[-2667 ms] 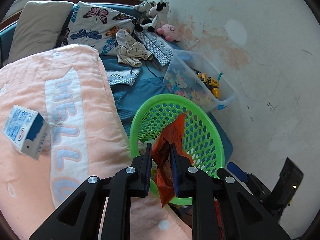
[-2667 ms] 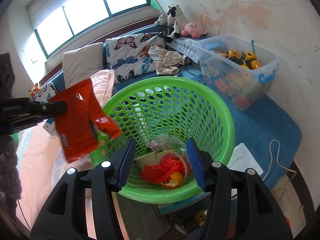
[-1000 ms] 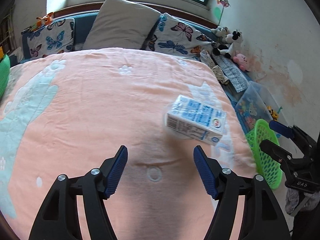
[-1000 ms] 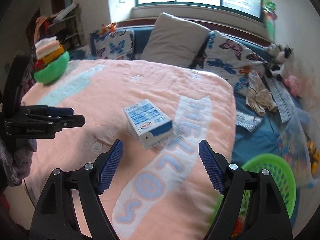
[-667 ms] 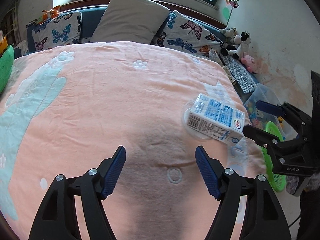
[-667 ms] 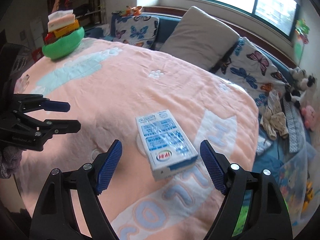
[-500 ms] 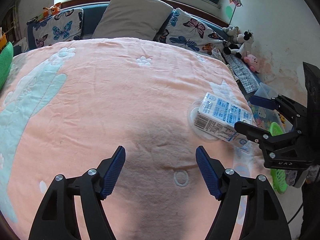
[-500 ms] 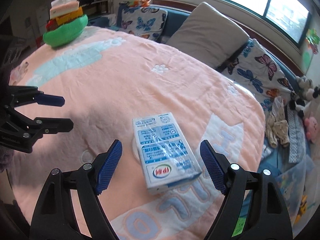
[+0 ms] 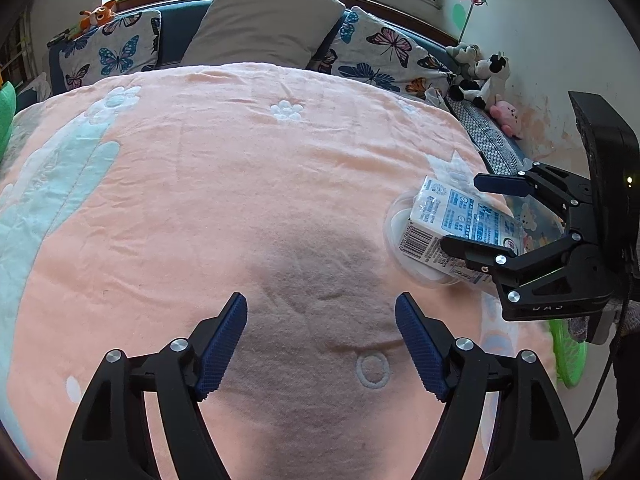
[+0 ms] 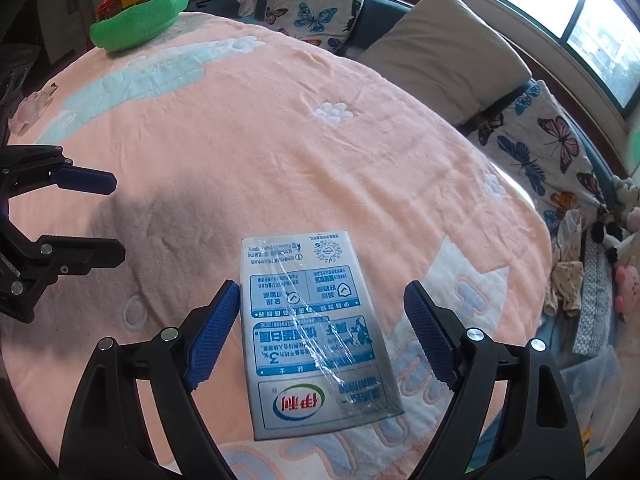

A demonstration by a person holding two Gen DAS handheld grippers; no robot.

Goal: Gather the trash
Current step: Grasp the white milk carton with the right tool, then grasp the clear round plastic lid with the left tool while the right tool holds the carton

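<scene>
Both claws angled down — right claw (image 10: pixel 322 328) straddles carton (image 10: pixel 316 332).

A white-and-blue printed milk carton (image 10: pixel 316 336) lies flat on the peach fleece blanket (image 10: pixel 248 152), near its right edge, between the spread fingers of the right black two-finger gripper (image 10: pixel 320 332), apart from both pads. The left black two-finger gripper (image 9: pixel 320 340) hangs over bare blanket to the carton's left. Behind the blanket stand a plain beige cushion (image 9: pixel 260 20) between two butterfly-print cushions (image 9: pixel 376 56), with small plush toys (image 9: pixel 484 80) to their right
</scene>
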